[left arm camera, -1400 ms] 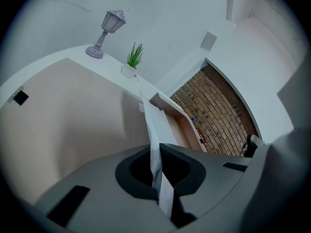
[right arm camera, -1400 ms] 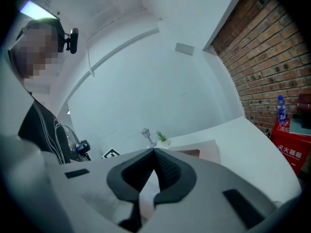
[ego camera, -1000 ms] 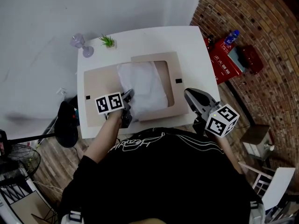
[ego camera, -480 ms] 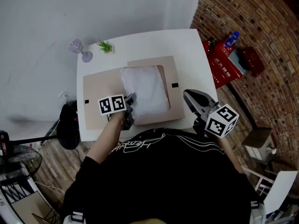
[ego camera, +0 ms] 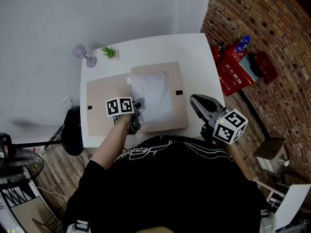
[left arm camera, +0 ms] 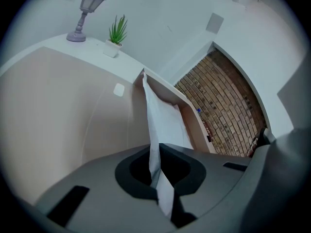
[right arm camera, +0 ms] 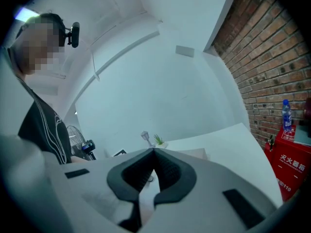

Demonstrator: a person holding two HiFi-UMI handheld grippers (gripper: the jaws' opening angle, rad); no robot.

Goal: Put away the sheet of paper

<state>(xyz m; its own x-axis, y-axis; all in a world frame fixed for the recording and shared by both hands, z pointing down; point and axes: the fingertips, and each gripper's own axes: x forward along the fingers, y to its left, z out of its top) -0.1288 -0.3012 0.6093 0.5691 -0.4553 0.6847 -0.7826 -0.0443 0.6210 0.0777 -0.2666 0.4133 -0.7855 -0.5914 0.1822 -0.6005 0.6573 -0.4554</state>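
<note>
The left gripper (left arm camera: 156,154) pinches the thin white sheet of paper (left arm camera: 165,115); the right gripper (right arm camera: 154,152) is closed and empty. White Chinese lettering marks the red box (ego camera: 232,68).

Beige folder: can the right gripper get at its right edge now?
Probably yes: the right gripper hangs beside the beige folder, only bare white table between them, but its shut jaws must open first.

Matt white paper sheet (ego camera: 155,93) (creased); smooth tan card folder (ego camera: 100,98); rough brick wall (ego camera: 272,28).
</note>
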